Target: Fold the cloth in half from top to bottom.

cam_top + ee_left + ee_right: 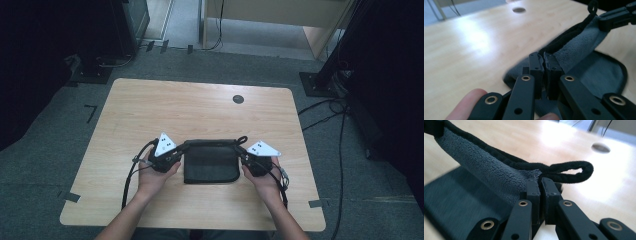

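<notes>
Centrally, a dark grey fleecy towel (210, 162) with black trim and a hanging loop (571, 171) lies folded, lower middle of the pale wood table (150, 110). Left gripper (181, 148) and right gripper (240, 150) each pinch an upper corner tight. Grey carpet and cables around; the room's edges are too dark to read.

Light wooden table (150, 110) with a round grommet hole (238, 99), standing on grey carpet (50, 150). Dark stands and trailing cables (325, 112) flank it; a pale wooden cabinet (280, 12) stands beyond. Surroundings dim.
</notes>
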{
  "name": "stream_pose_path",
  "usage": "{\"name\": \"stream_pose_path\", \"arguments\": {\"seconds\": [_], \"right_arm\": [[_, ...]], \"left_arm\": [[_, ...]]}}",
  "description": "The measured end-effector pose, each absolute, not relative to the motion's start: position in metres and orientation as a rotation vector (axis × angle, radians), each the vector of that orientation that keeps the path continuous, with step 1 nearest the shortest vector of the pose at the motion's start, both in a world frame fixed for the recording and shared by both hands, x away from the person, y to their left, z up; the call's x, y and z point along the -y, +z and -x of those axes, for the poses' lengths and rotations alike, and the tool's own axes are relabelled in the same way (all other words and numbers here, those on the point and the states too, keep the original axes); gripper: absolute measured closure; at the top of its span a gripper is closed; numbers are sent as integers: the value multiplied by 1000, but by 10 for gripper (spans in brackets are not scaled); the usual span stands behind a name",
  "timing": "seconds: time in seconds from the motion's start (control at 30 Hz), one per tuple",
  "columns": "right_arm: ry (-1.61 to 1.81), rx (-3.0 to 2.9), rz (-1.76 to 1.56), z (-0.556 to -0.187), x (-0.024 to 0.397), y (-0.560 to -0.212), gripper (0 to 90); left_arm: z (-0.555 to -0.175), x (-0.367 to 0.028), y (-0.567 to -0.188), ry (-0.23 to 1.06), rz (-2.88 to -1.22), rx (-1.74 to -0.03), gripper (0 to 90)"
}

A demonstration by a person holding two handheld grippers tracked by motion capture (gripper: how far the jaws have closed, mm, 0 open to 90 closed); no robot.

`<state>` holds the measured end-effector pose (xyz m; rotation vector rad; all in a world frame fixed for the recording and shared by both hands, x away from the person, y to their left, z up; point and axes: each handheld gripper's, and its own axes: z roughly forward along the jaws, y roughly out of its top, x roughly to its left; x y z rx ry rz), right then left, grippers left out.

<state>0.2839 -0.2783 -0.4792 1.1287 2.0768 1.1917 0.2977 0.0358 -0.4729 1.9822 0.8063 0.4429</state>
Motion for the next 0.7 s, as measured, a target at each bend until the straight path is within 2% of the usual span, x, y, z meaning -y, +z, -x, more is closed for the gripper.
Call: {"name": "stream_pose_path", "arguments": {"seconds": [0.23, 0.33, 0.5, 0.7], "right_arm": [[1177, -2176, -1195, -265, 283, -506, 834], [1181, -2193, -1232, -261, 286, -506, 800], [1191, -2212, -1256, -254, 294, -509, 798], [1153, -2268, -1269, -250, 301, -509, 691]], "left_arm": [[-276, -36, -507, 348, -2016, -858, 863], [-272, -37, -509, 345, -2010, -856, 859], [-266, -40, -510, 331, -2024, -840, 855], [-261, -44, -510, 286, -2024, -852, 787]]}}
